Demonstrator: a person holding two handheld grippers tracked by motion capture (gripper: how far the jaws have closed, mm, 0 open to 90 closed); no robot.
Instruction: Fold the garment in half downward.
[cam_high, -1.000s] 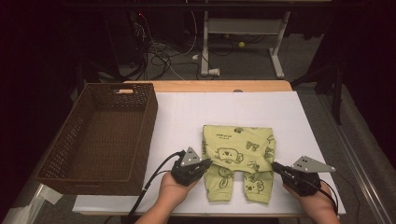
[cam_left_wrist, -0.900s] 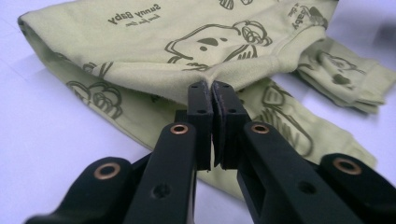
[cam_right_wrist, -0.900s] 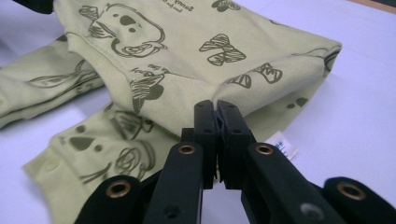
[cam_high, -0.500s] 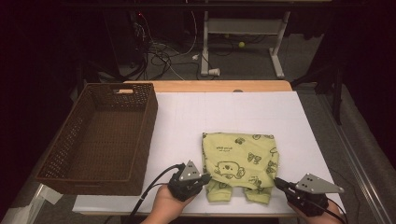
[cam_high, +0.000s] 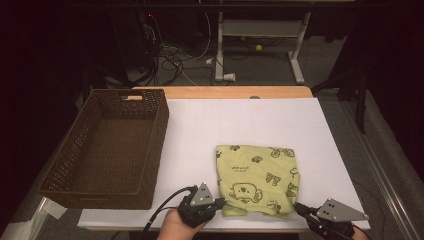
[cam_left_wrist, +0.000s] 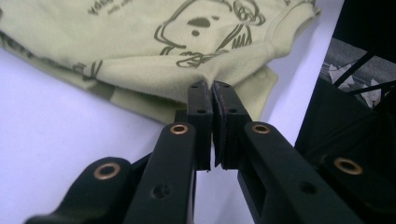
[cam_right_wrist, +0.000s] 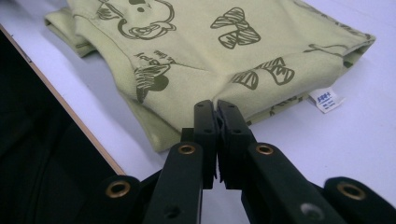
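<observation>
Green printed baby garment (cam_high: 257, 180) lies folded on the white table (cam_high: 240, 125), to the right of the wicker basket (cam_high: 107, 147) and near the table's front edge.

L gripper (cam_high: 218, 202) is at the garment's front-left corner. In the left gripper view its jaws are closed tight w/ a pinch of fabric (cam_left_wrist: 212, 77) between the pads, cloth bunching up right at the tips.

R gripper (cam_high: 298, 206) is at the front-right corner. The right gripper view shows the same: jaws closed on a fold of the garment (cam_right_wrist: 215, 98), white care label (cam_right_wrist: 325, 99) lying just beside on the table.

So the garment sits straight ahead of both grippers, away from the person, each gripper on its own corner, neither nearer than the other. Long axis runs roughly left-right, parallel to the front edge, the held hem facing the person and the far edge pointing toward the back of the table.

Judging by the grip, next move prob. lifts the near hem and carries it forward over the rest for another fold, or swings the lot left toward the basket. Both corners need to travel level or the fold skews.
</observation>
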